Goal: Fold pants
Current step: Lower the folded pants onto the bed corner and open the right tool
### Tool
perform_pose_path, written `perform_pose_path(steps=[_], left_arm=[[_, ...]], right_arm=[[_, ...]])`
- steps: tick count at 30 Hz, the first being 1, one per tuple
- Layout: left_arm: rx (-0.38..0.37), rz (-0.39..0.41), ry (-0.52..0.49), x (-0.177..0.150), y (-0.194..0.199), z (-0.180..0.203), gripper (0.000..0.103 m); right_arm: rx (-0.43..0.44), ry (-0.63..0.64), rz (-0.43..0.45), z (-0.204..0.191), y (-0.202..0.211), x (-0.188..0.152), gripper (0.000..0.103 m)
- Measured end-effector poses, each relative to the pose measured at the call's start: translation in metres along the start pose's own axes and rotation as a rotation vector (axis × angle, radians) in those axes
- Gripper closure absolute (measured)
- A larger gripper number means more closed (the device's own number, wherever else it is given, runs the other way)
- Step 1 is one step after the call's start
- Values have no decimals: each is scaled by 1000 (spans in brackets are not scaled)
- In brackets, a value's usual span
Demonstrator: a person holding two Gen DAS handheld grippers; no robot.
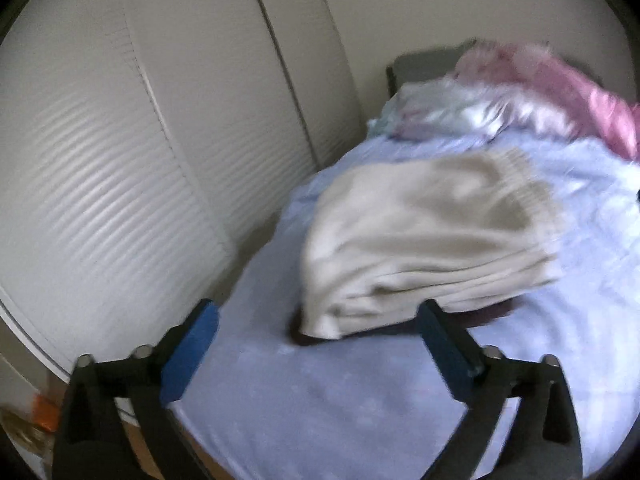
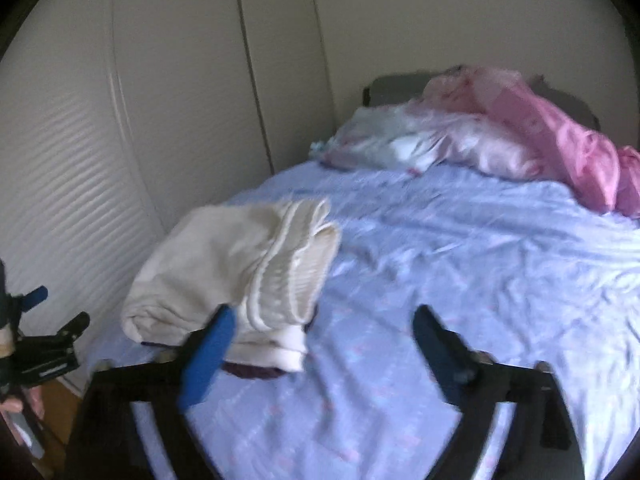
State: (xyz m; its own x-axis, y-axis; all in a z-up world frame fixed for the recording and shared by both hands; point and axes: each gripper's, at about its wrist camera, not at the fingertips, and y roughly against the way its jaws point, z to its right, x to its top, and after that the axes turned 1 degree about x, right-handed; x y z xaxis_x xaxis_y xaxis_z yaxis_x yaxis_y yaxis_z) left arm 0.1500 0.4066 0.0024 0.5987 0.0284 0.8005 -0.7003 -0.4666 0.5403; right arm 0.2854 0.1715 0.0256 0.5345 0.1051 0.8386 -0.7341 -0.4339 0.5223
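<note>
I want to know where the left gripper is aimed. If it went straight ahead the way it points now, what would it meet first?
Most likely the folded cream pants: their near edge lies just beyond the open left gripper, which holds nothing. It tilts downward, so it might brush the blue bedsheet first; blur leaves depth unclear.

On the bed (image 2: 460, 248) lie one folded cream pair of pants (image 2: 224, 268), one pale pillow (image 2: 420, 140) and one pink cloth (image 2: 560, 140), with two grippers near it.
</note>
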Motion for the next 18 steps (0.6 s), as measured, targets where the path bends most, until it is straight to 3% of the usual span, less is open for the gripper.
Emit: perform_pose_path(steps=[4, 7, 18], left_arm=[[-115, 36, -9, 8, 44, 33, 0], [-156, 71, -36, 9, 81, 67, 0], [-376, 170, -87, -15, 217, 167, 0]], right_arm=[[-46, 44, 6, 23, 60, -13, 8], [-109, 44, 19, 41, 101, -27, 7], [-263, -3, 8, 108, 230, -88, 8]])
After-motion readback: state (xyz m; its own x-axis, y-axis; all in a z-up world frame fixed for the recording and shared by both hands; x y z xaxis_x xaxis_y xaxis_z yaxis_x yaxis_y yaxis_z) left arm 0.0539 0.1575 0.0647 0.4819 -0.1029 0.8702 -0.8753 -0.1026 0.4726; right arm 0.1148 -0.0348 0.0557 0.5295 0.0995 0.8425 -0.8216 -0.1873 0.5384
